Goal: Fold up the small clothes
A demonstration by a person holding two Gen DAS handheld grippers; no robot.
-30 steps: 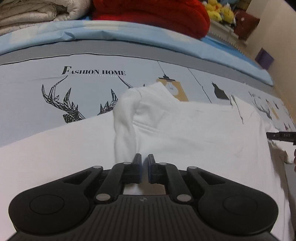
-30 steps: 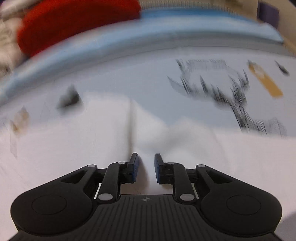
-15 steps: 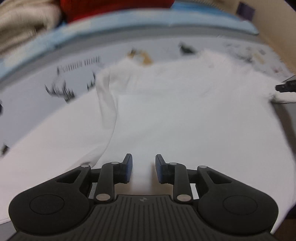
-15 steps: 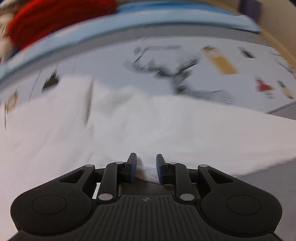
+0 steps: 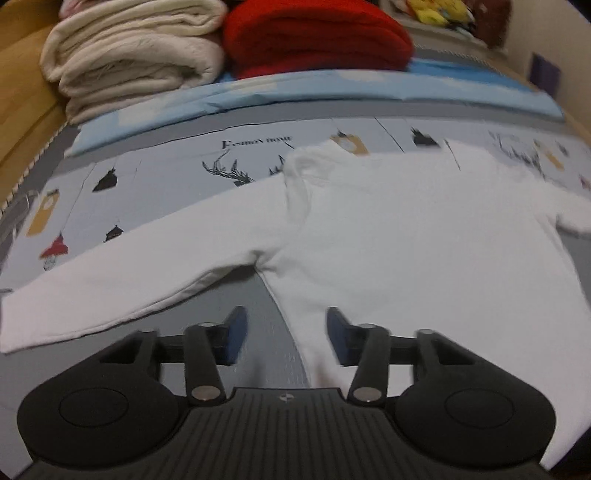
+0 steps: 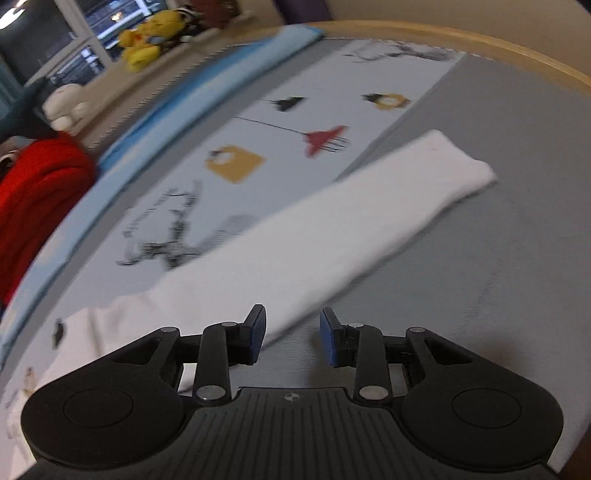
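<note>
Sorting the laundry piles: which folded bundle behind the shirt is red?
The right-hand bundle; the one left of it is cream.

I see a bed (image 5: 122, 177) covered in a grey and pale-blue printed sheet. A white long-sleeved top (image 5: 406, 236) lies flat on it, sleeves spread. At the far edge rest a folded cream blanket (image 5: 129, 55) and, beside it, a red blanket (image 5: 317, 37).
</note>
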